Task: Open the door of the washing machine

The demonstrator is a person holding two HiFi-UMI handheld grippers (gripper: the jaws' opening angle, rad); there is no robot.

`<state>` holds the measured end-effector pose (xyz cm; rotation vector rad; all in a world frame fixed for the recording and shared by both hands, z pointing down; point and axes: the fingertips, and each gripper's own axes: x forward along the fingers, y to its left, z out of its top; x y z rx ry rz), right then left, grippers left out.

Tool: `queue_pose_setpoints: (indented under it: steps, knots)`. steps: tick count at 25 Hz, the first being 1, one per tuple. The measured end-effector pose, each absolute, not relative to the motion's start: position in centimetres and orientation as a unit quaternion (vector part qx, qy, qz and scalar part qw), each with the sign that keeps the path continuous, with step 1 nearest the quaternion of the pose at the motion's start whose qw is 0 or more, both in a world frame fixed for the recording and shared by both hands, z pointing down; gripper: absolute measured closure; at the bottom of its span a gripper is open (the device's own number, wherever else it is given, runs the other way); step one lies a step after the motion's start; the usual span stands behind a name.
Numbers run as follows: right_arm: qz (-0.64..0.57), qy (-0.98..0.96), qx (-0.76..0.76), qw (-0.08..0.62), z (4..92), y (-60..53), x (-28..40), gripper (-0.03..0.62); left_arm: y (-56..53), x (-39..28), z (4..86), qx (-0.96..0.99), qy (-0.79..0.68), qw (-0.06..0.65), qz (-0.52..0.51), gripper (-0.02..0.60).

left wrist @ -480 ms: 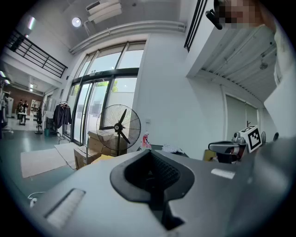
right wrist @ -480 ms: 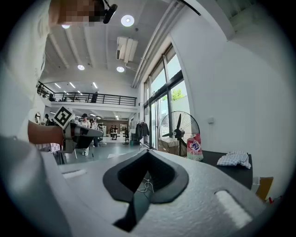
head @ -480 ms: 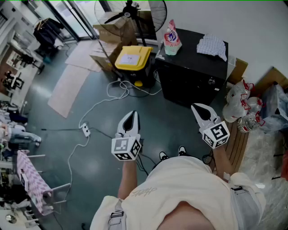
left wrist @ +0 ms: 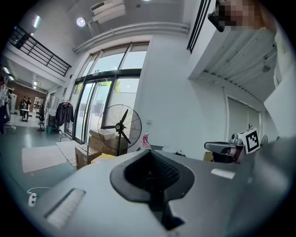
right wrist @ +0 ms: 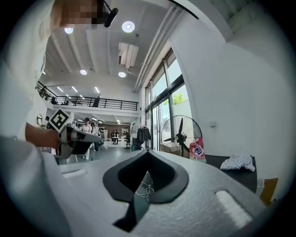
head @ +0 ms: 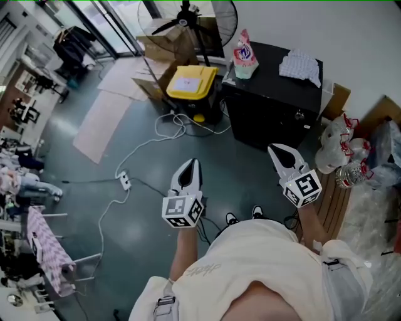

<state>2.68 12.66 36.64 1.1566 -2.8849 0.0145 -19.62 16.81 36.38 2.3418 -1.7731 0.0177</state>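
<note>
A black box-shaped machine [head: 276, 94] stands against the wall ahead, and no door on it can be made out. On its top sit a pink detergent bag [head: 244, 53] and a checked cloth [head: 301, 64]. My left gripper [head: 190, 165] hangs in mid-air over the floor with its jaws together and empty. My right gripper [head: 276, 150] is shut and empty, a short way in front of the machine and apart from it. In the right gripper view the machine's top [right wrist: 231, 173], bag [right wrist: 197, 150] and cloth [right wrist: 238, 162] lie beyond the shut right gripper [right wrist: 147, 155].
A yellow-lidded box [head: 190, 84], cardboard boxes and a standing fan [head: 188, 15] are left of the machine. White cables and a power strip [head: 125, 182] trail over the floor. Plastic bags with bottles [head: 341, 150] and a wooden pallet [head: 332, 200] sit at the right.
The head view has shifted slightly. Both grippers stay shut and held in much the same place.
</note>
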Motion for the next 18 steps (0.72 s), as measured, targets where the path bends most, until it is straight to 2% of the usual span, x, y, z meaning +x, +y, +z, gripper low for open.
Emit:
queue_pose_setpoints:
  steps: [7, 12, 14, 15, 18]
  knots:
    - [-0.003, -0.927, 0.372, 0.046, 38.0, 13.8, 1.7, 0.592, 18.2, -21.7, 38.0, 0.782, -0.614, 0.106, 0.038, 0.563]
    - [0.007, -0.931, 0.365, 0.023, 37.3, 13.9, 1.5, 0.589, 18.4, -22.1, 38.6, 0.785, -0.608, 0.116, 0.035, 0.563]
    - [0.009, -0.932, 0.361, 0.019, 37.1, 13.9, 1.3, 0.462, 18.5, -21.8, 38.9, 0.790, -0.600, 0.120, 0.032, 0.563]
    - [0.006, -0.933, 0.360, 0.023, 37.1, 14.0, 1.1, 0.433, 18.5, -21.6, 38.9, 0.793, -0.596, 0.121, 0.030, 0.563]
    - [-0.004, -0.933, 0.357, 0.032, 37.0, 14.2, 0.3, 0.433, 18.3, -21.5, 38.8, 0.800, -0.588, 0.117, 0.029, 0.563]
